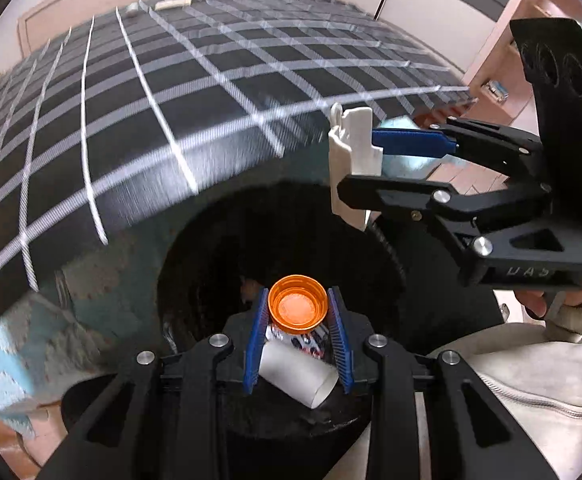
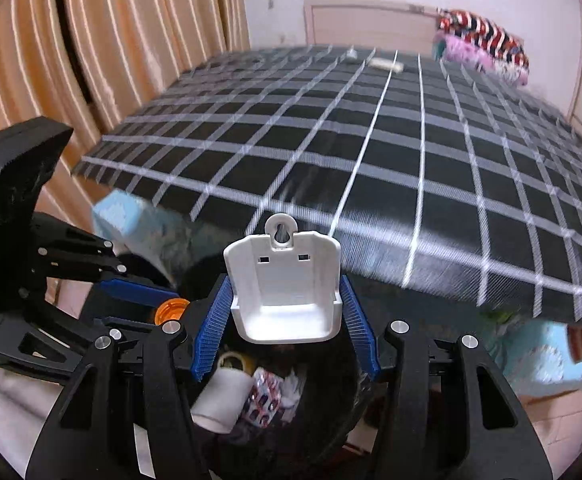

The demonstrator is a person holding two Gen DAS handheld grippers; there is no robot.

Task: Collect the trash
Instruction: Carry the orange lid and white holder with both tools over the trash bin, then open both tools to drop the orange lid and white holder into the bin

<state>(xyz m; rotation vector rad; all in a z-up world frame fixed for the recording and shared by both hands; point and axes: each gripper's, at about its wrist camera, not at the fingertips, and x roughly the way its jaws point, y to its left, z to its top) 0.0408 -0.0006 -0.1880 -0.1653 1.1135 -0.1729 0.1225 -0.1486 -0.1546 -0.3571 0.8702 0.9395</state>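
Left gripper [image 1: 298, 334]: jaws pinching orange bottle cap [image 1: 298, 306] over black trash bin [image 1: 387, 264].
Right gripper [image 2: 287, 326]: jaws clamping white plastic bracket [image 2: 285, 286] above bin.
Technique: centre both over opening before releasing.

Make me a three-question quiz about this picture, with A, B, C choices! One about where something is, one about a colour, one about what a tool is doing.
1. Where is the white paper tube?
A. On the bed
B. Down inside the black bin
C. On the floor

2. What colour is the bottle cap in the left tool?
A. Orange
B. Green
C. White

3. What is the right tool doing?
A. Hanging empty
B. Gripping a cup
C. Gripping a white plastic bracket

Answers:
1. B, the tube lies with wrappers inside the black bin.
2. A, the cap glows orange between the blue pads.
3. C, the white plastic bracket sits clamped between its pads.
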